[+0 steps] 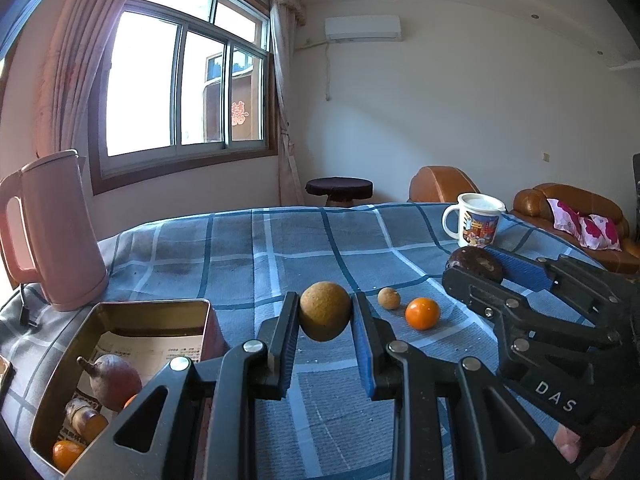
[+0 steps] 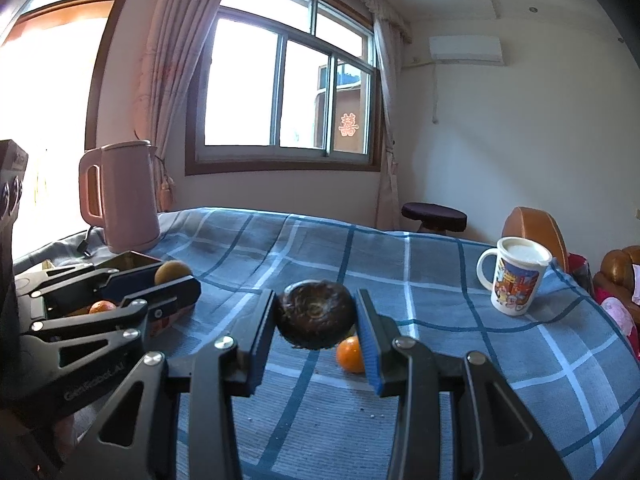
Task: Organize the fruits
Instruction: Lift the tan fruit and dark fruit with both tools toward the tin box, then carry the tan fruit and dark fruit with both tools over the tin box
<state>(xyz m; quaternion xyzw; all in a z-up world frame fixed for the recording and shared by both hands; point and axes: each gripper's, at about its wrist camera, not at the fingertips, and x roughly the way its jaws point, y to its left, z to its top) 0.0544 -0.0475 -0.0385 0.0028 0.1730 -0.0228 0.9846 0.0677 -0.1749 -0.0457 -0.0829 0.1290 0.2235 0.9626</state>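
My left gripper [image 1: 325,309] is shut on a round tan fruit [image 1: 325,322], held just above the blue checked cloth. My right gripper [image 2: 316,305] is shut on a dark brown, rough fruit [image 2: 316,320], also off the cloth. On the cloth lie a small tan fruit [image 1: 389,298] and an orange [image 1: 422,313]; the orange [image 2: 350,355] shows under the dark fruit in the right wrist view. An open metal tin [image 1: 120,307] at the left holds a purplish fruit with a stem [image 1: 116,380] and oranges [image 1: 66,454]. The right gripper [image 1: 474,265] appears to the right of my left one.
A pink kettle [image 1: 56,232] with its cord stands behind the tin at the left. A lidded picture mug [image 1: 476,220] stands near the table's far right edge. Beyond the table are a dark stool [image 1: 339,188] and a brown sofa [image 1: 568,216].
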